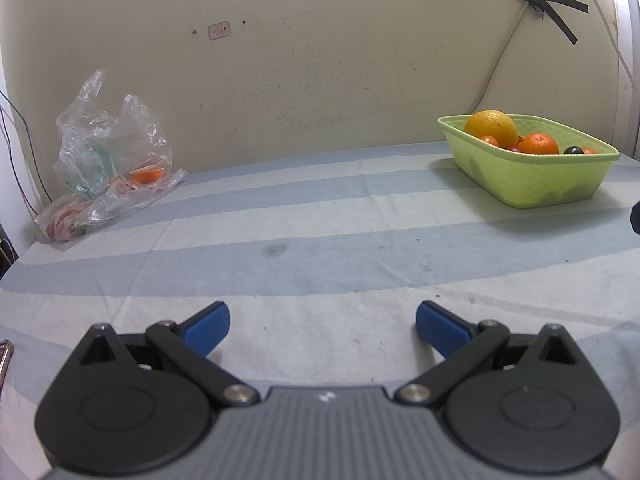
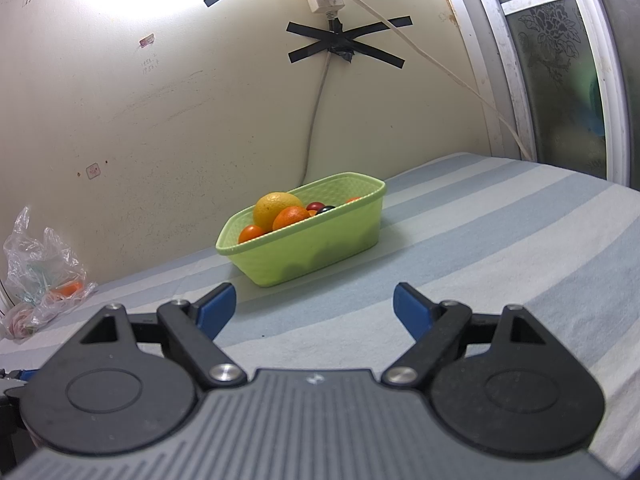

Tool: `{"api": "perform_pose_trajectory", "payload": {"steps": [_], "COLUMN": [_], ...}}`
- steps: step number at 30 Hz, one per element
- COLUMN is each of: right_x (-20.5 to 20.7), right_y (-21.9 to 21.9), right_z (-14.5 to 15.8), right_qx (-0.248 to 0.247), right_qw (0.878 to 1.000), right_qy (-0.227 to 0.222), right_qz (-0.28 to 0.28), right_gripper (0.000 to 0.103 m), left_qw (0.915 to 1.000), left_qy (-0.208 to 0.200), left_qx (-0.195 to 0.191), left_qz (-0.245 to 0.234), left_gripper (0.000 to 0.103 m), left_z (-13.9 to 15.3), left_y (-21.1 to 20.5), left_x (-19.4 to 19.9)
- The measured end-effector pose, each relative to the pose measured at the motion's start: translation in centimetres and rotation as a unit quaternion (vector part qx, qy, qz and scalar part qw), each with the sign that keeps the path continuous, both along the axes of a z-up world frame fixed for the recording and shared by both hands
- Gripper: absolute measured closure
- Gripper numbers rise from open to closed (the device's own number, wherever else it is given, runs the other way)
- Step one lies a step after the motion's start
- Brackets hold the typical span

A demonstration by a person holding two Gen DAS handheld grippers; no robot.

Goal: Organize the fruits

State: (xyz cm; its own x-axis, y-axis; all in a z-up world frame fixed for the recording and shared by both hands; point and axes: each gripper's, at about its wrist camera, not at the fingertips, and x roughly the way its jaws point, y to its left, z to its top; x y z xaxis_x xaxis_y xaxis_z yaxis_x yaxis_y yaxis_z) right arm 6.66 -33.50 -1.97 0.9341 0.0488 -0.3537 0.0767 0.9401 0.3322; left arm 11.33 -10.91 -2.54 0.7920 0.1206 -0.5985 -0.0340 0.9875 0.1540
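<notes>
A light green basket stands at the back right of the striped table; it also shows in the right wrist view. It holds a big yellow-orange fruit, an orange, small tomatoes and a dark fruit. A clear plastic bag lies at the back left with one orange fruit inside; the bag also shows in the right wrist view. My left gripper is open and empty over the near table. My right gripper is open and empty, in front of the basket.
The striped blue and white cloth covers the table against a cream wall. Cables taped with black tape hang down the wall behind the basket. A window frame stands at the right. A dark object shows at the right edge.
</notes>
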Motion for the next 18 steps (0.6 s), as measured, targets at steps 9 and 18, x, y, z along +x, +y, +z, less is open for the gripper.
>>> {"api": "perform_pose_trajectory", "payload": {"steps": [9, 18], "right_x": [-0.08, -0.13], "right_y": [-0.07, -0.03], "right_z": [-0.03, -0.05], "right_qx": [0.000, 0.000], "right_qw": [1.000, 1.000], "right_qy": [0.000, 0.000], "right_qz": [0.000, 0.000], "right_gripper": [0.015, 0.015], "left_qw": [1.0000, 1.0000], "left_qy": [0.000, 0.001], "left_qx": [-0.001, -0.001], "left_qz": [0.000, 0.000], "left_gripper": [0.000, 0.000], "left_z": [-0.07, -0.07], "left_y": [-0.01, -0.04], "left_x": [0.03, 0.03]}}
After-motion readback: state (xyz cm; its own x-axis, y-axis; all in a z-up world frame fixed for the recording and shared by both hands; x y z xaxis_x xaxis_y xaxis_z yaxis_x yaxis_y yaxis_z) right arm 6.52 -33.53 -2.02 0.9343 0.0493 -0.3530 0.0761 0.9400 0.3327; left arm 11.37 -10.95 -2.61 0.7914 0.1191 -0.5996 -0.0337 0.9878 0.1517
